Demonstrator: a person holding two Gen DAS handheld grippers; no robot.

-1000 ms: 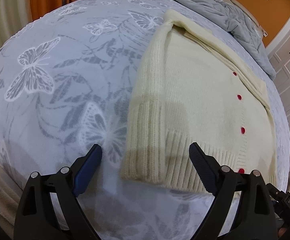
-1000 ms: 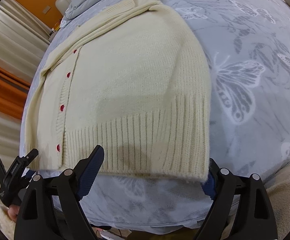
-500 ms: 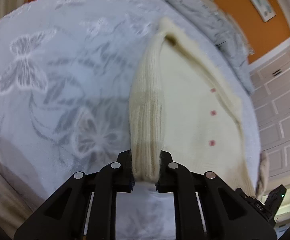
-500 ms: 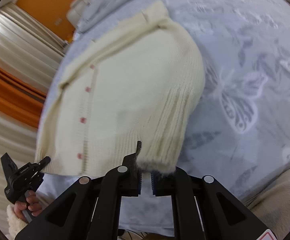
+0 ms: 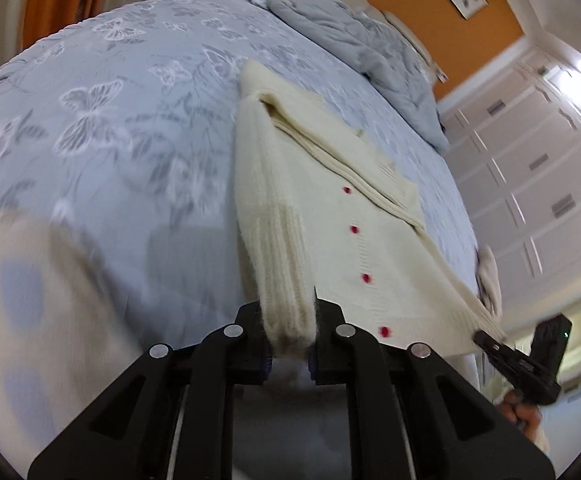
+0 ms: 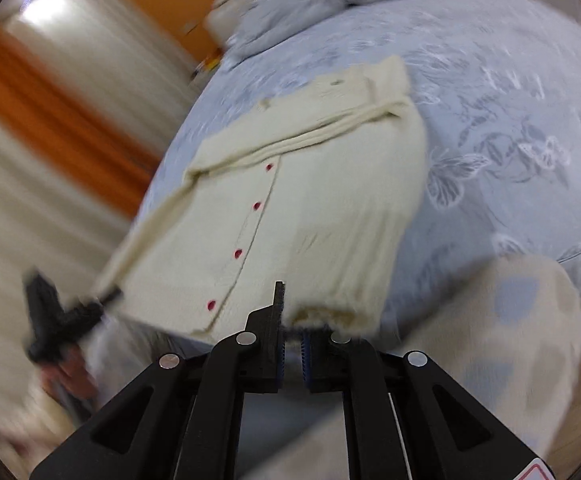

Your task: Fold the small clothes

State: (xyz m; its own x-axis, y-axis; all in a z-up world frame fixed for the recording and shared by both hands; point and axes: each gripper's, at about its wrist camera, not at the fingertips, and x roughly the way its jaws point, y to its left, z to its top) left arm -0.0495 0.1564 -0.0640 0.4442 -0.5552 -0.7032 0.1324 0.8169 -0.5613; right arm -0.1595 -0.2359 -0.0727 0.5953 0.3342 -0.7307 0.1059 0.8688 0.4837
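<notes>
Right now both my grippers pinch the ribbed hem of the cream cardigan (image 5: pixel 354 240), one at each bottom corner, and the near end hangs lifted off the butterfly-print bedspread (image 5: pixel 110 140). My left gripper (image 5: pixel 290 344) has its fingers pressed together on a bunched, rolled clump of hem. My right gripper (image 6: pixel 290 340) has its fingers pressed together too, but only the fuzzy lip of the hem sits between them there, so I judge that hold the weaker one.

Collar and shoulders lie flat farther up the bed, near the grey duvet (image 5: pixel 354 40).

If I carry the hem toward the collar, the thin bite on the right could slip, and that corner would drop and skew the fold. The left corner is rolled rather than flat, so it may land as a lump. Uneven heights between my two hands would twist the row of red buttons (image 5: pixel 356 230) off line. Pulling too hard could drag the whole knit along the bedspread instead of folding it, and stretch the ribbing.
</notes>
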